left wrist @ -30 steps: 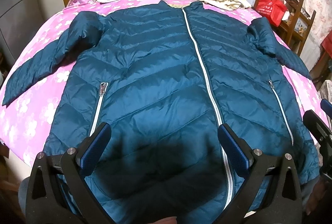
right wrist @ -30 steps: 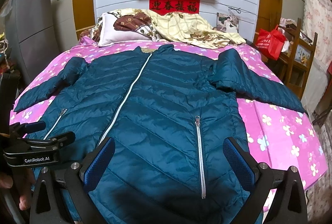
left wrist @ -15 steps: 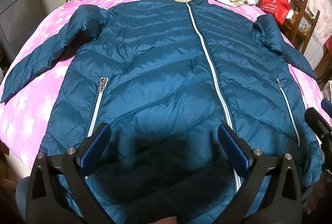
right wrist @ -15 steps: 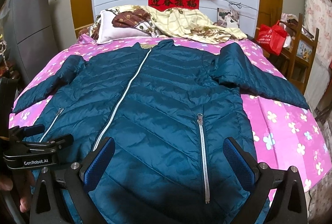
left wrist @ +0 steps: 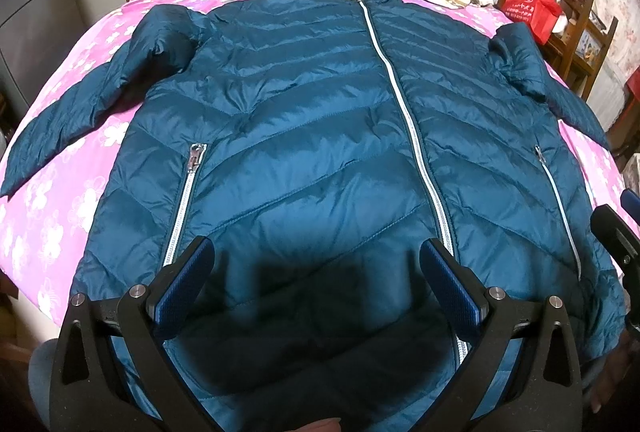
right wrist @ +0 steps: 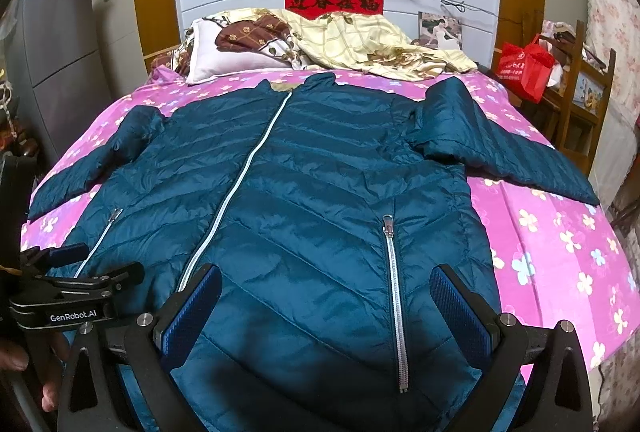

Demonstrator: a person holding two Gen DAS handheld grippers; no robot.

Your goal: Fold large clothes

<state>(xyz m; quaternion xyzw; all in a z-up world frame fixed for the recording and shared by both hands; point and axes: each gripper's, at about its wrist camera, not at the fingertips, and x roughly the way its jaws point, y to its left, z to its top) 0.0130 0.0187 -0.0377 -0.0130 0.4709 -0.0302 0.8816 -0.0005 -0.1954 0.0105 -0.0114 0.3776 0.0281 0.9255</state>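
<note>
A teal quilted jacket (left wrist: 304, 151) lies zipped and face up on a bed with a pink flowered sheet (right wrist: 560, 232), both sleeves spread outward. The left claw (left wrist: 316, 284) and right claw (right wrist: 326, 306) hang above its hem, each spread wide with nothing between the blue pads.

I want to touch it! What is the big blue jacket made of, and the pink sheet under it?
The jacket looks like thin, shiny nylon-type fabric with soft padding inside: it gleams under the light and puffs up between stitched slanted lines. Its front zipper looks silvery, though metal or plastic is hard to tell. The pink sheet looks like matte woven cloth, perhaps cotton, printed with flowers.
</note>
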